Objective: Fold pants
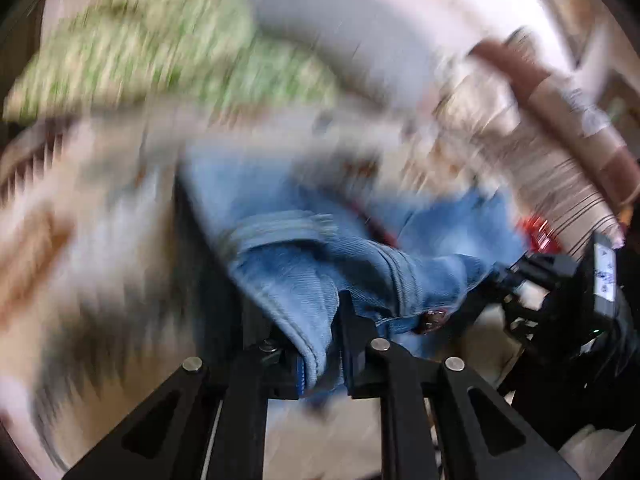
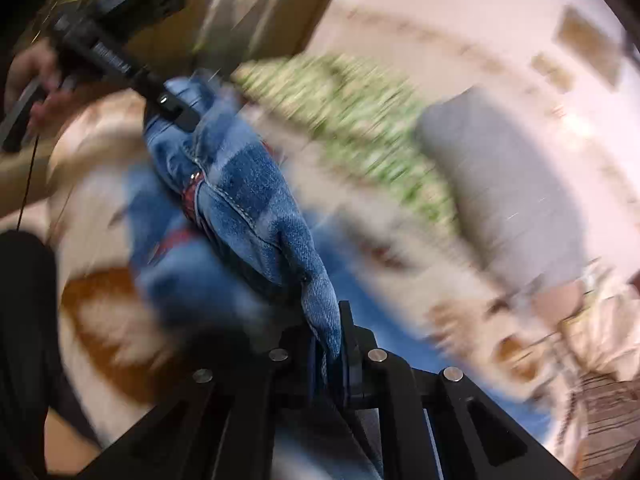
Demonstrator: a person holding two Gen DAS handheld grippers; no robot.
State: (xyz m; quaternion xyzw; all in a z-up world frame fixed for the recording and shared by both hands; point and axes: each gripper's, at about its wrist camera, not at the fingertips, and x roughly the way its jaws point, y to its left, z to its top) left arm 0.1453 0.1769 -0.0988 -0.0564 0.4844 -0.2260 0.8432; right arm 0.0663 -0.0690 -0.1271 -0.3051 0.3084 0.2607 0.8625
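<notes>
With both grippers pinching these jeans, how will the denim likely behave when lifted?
The jeans will probably hang floppy: they bunch and fold between the left gripper and right gripper. Thick seams suggest some weight, so sagging is likely. The woven texture should resist slipping from the shut jaws.

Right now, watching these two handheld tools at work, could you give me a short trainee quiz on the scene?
1. True or false: the left gripper is shut on the jeans.
2. What does the right gripper hold? A) green patterned cloth B) jeans C) grey cushion
3. Fill in: the background is too ____ to read.

Key: 1 true. 2 B. 3 blurred.
</notes>
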